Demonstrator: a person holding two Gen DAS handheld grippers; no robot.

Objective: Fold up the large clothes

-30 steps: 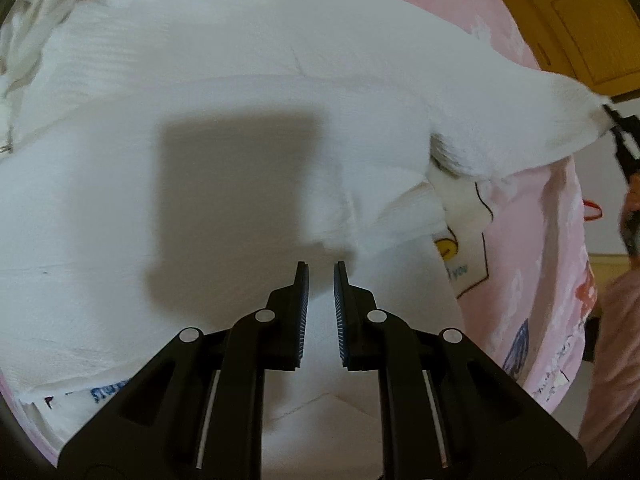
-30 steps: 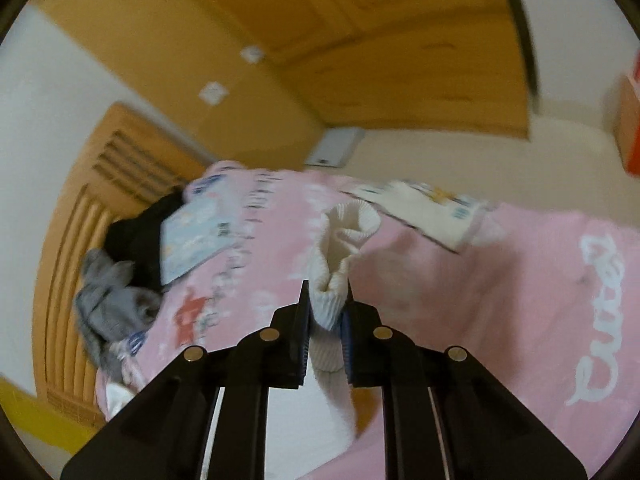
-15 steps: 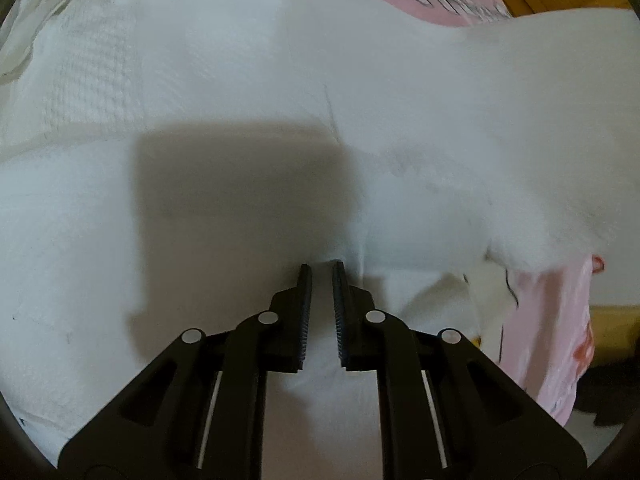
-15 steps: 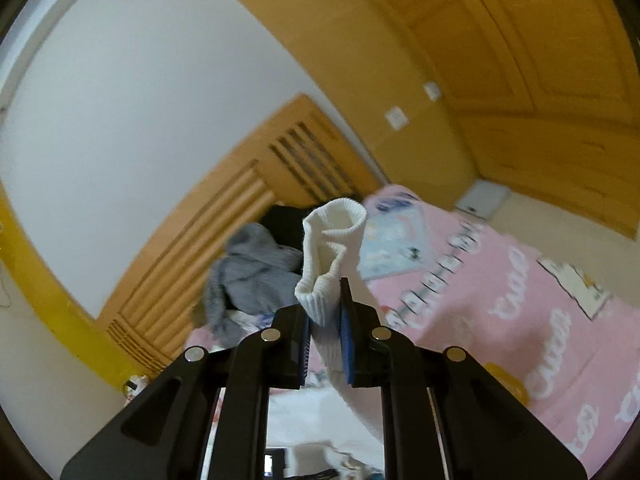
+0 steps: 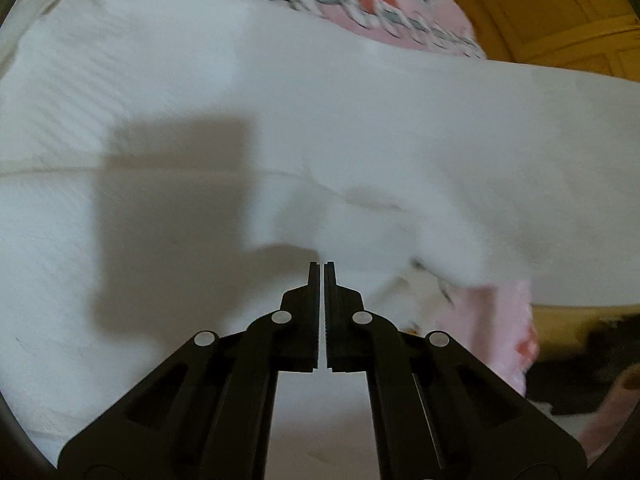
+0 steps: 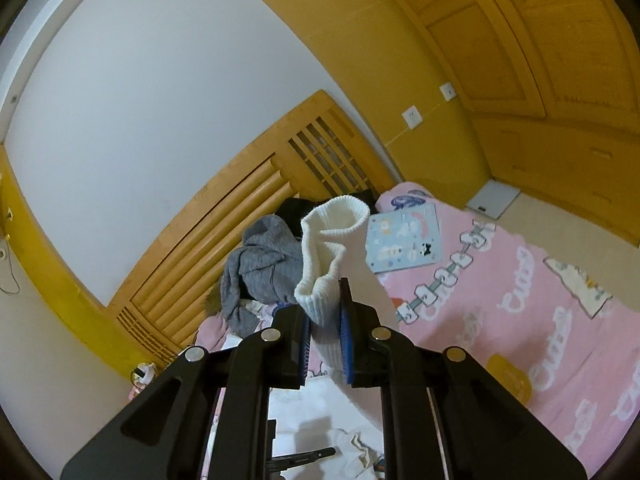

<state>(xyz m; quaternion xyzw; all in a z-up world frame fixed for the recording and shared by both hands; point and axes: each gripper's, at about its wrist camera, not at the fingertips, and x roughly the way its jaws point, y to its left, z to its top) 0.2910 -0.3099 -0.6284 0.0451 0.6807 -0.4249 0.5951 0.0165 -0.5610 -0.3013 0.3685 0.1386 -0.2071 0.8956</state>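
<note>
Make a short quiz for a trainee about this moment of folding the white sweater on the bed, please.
1. True or false: the right gripper is clamped on the ribbed cuff of the white sweater.
2. What lies by the headboard? A) grey garment B) red towel C) blue jeans
3. Fill in: the left gripper is ____, with no cloth seen between its jaws.

Key: 1 true. 2 A, the grey garment lies on the bed beside a black one. 3 shut, it points down at the sweater spread below it.
</note>
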